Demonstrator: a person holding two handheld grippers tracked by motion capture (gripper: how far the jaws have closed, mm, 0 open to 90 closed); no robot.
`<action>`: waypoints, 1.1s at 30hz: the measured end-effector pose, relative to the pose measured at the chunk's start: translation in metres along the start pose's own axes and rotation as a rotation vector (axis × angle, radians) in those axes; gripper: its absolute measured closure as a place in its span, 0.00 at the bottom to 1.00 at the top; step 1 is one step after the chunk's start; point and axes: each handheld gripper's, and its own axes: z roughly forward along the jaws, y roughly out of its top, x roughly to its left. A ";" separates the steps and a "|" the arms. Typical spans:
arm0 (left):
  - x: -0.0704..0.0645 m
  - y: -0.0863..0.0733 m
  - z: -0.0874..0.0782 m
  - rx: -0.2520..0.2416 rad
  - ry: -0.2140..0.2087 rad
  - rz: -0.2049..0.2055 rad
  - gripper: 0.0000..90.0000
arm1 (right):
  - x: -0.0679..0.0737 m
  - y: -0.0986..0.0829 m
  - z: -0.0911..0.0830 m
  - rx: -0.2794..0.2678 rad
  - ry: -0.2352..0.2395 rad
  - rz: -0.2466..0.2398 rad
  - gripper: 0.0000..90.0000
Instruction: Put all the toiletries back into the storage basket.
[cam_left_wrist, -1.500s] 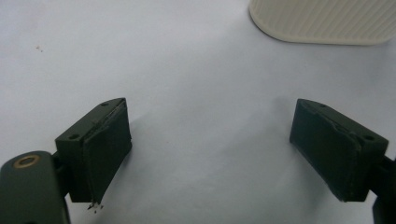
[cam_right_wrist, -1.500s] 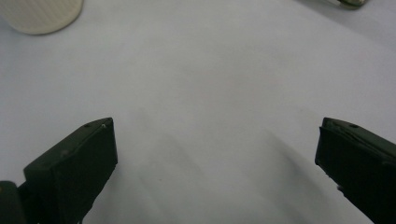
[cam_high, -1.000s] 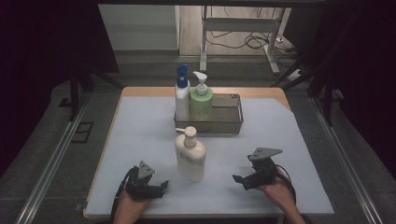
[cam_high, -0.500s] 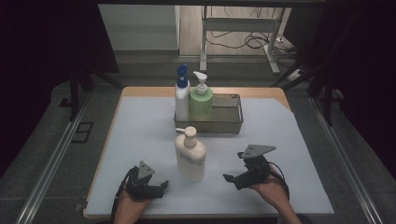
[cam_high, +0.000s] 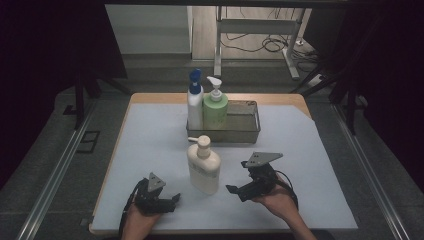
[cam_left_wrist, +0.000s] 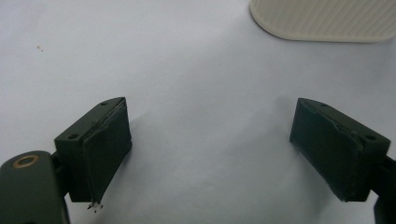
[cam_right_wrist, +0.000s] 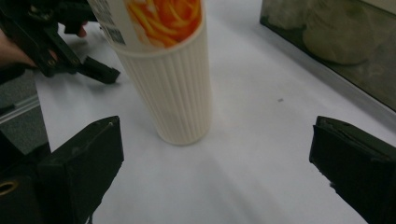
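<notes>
**Centrally placed cream pump bottle between two hand-held grippers**

Centrally on the pale sheet (cam_high: 150, 140) that covers the table stands the cream pump bottle (cam_high: 203, 167), upright, with its pump head at the top and its ribbed lower body resting on the sheet. In the high view the bottle lies between the two grippers and just in front of the metal tray (cam_high: 243, 131).

Right gripper (cam_high: 239, 189): held in the person's right hand (cam_high: 276, 200) just beside the bottle, with its tips pointing toward the bottle's base. Its grey three-cornered plate sits on top. In the right gripper view the jaws stand wide apart with bare sheet between them; the ribbed base of the bottle (cam_right_wrist: 170, 88) rises ahead of the gap, nearer the left jaw, and nothing is gripped. An orange printed label shows on the bottle's upper part.

Left gripper (cam_high: 171, 201): held low at the near edge of the sheet, near the bottle but apart from it. In the left gripper view the jaws are likewise spread, resting close above the sheet, and a corner of the bottle's ribbed body (cam_left_wrist: 322, 18) appears at the top edge, clear of both jaws.

Background: the tray holds a white bottle with a blue cap (cam_high: 195, 102) and a green pump bottle (cam_high: 215, 106), standing side by side at its left end, touching or nearly so.
</notes>
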 end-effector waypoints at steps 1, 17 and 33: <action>0.000 0.000 0.000 0.000 0.000 0.000 0.14 | 0.001 0.002 0.001 -0.001 0.006 -0.002 0.04; 0.000 0.000 0.000 -0.001 -0.001 -0.002 0.14 | 0.019 0.030 0.014 -0.025 0.021 -0.035 0.11; 0.000 0.000 0.000 0.000 -0.001 -0.002 0.14 | 0.030 0.051 0.036 -0.024 0.024 -0.029 0.21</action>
